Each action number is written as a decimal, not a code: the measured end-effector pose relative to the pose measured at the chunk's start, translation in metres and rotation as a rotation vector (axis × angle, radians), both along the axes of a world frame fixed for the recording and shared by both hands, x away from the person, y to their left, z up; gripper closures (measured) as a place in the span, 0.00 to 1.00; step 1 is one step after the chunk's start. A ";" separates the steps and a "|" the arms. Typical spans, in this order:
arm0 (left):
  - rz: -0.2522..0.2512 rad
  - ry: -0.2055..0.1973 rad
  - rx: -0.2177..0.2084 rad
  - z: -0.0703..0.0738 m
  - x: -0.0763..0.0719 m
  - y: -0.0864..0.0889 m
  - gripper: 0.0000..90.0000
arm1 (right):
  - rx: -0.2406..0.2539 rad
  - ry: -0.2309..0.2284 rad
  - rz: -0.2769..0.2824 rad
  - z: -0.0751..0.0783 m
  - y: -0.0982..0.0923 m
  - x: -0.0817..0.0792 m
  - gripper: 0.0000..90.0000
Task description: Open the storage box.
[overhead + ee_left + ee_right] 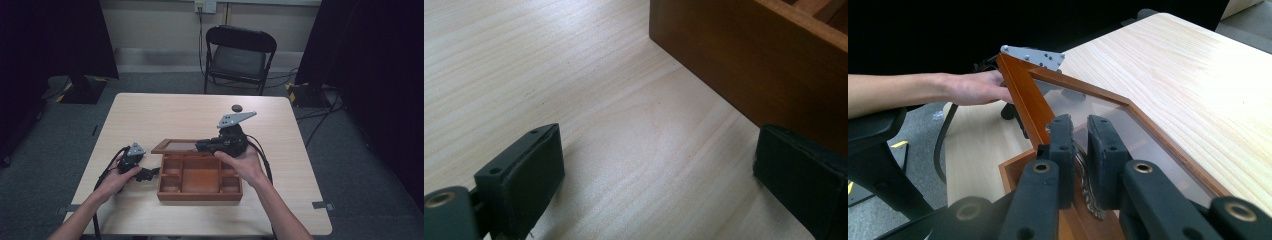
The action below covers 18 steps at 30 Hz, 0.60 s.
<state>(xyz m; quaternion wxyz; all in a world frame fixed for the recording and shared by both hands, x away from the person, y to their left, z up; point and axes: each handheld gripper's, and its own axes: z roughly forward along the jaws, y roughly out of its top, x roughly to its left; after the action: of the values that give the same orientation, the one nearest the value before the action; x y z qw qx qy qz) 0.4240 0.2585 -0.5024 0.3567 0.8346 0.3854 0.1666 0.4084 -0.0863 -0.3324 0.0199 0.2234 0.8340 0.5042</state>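
Note:
A brown wooden box with several compartments sits on the light table. Its glass-paned lid is swung open behind it. In the right gripper view the lid's frame rises tilted, and my right gripper is shut on the lid's small metal handle. In the high view the right gripper reaches leftward over the box's back edge. My left gripper lies low on the table at the box's left side and stands open with bare tabletop between its jaws. The box wall is close to one jaw.
A small dark round object lies on the table behind the box. A black folding chair stands beyond the far edge. The other hand and its grey plate appear past the lid.

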 end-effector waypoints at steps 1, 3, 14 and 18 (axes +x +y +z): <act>0.000 0.000 0.000 0.000 0.000 0.000 0.06 | 0.001 0.000 -0.001 0.000 0.000 0.000 0.91; 0.000 0.000 0.000 0.000 0.000 0.000 0.06 | 0.001 -0.001 -0.002 0.000 0.000 0.001 0.91; 0.000 0.000 0.000 0.000 0.000 0.000 0.06 | 0.002 -0.023 -0.027 0.003 0.001 0.003 0.90; 0.000 0.000 0.000 0.000 0.000 0.000 0.06 | 0.004 -0.027 -0.030 0.004 0.001 0.004 0.89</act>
<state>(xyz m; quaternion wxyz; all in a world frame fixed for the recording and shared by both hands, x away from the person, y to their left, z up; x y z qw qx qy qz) 0.4240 0.2585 -0.5024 0.3568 0.8346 0.3853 0.1667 0.4129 -0.0856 -0.3286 0.0384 0.2291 0.8293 0.5083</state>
